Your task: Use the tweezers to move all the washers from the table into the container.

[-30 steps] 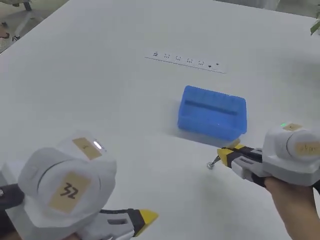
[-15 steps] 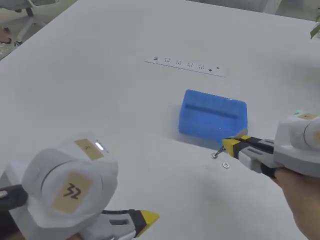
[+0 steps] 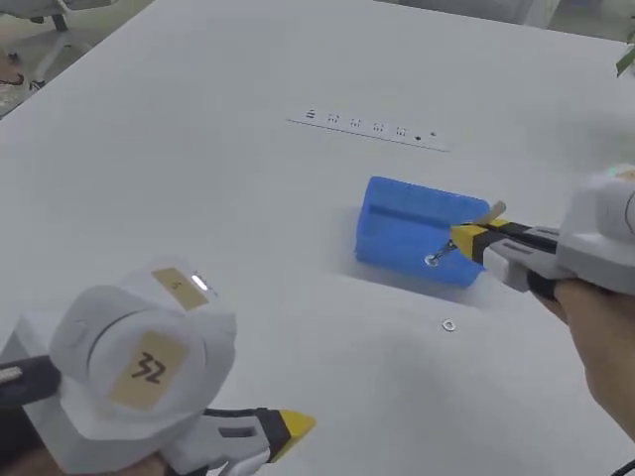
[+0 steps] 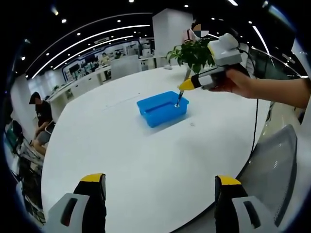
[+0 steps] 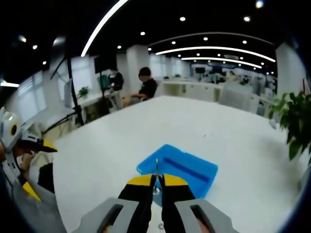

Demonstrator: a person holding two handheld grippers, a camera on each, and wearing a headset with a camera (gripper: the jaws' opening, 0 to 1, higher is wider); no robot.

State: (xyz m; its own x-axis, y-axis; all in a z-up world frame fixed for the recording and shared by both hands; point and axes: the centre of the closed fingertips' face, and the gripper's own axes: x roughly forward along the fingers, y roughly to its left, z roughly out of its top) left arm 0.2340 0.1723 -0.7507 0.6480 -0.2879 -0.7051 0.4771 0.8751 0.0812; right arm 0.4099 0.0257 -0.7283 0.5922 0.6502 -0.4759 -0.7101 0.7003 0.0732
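Right gripper (image 3: pixel 461 243): pinched nearly closed on tweezers (image 3: pixel 444 253), yellow-tipped jaws almost touching, thin metal legs clamped between. Same in right gripper view (image 5: pixel 156 183), w/ tweezers (image 5: pixel 156 170) sticking straight fwd out of the narrow gap. Held in a hand (image 3: pixel 595 332) coming in from right edge of head view.

Tweezer tips: down over near-right part of blue container (image 3: pixel 397 223), just inside its rim. Tiny roundish bit at tips, poss. a washer, too small to confirm. Container (image 5: pixel 187 167) directly ahead of right jaws; mid-table in left gripper view (image 4: pixel 163 109), w/ right gripper (image 4: pixel 187 86) above it and tweezers (image 4: pixel 180 97) dipping in from above.

One washer (image 3: pixel 449 325) flat on white table (image 3: pixel 198 178), near container's front right corner but apart from it, below tweezer tips in head view. Faint speck at same spot in left gripper view (image 4: pixel 192 124).

Left gripper (image 4: pixel 159 182): jaws spread wide, holding nothing, bare table in the gap. Low at bottom left of head view (image 3: pixel 295 428), well apart from container, one yellow tip visible.

Other: row of small dark marks (image 3: pixel 367 126) on table beyond container. Leafy plant (image 4: pixel 193 52) behind right gripper, also at right of right gripper view (image 5: pixel 291 121). Grey chair back (image 4: pixel 277 165) by table edge. People seated in background, office w/ ceiling strip lights
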